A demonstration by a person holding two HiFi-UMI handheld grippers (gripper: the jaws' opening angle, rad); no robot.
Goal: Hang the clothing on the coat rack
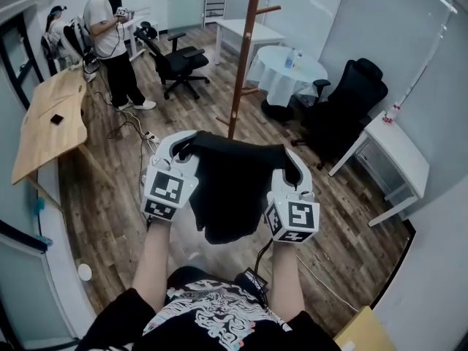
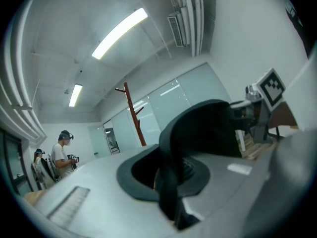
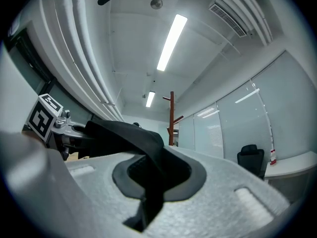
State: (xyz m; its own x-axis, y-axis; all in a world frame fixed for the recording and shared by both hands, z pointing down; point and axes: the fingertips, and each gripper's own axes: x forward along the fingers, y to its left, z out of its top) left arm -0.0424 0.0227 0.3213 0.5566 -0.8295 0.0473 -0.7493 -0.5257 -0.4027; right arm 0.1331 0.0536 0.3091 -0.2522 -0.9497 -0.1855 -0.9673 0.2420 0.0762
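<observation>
Fingers of left gripper (image 1: 181, 149) and right gripper (image 1: 292, 172) clamp the black garment (image 1: 230, 189), per gripper views; only head view shows the coat rack (image 1: 242, 64) base.

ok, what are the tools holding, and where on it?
Both grip one black garment by its upper edge: the left tool at one end, the right tool at the other. The rest hangs down between them.

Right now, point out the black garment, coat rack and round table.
black garment (image 1: 230, 196), head view, middle of the hanging cloth
coat rack (image 1: 242, 72), head view, its brown pole
round table (image 1: 276, 70), head view, its white top
</observation>
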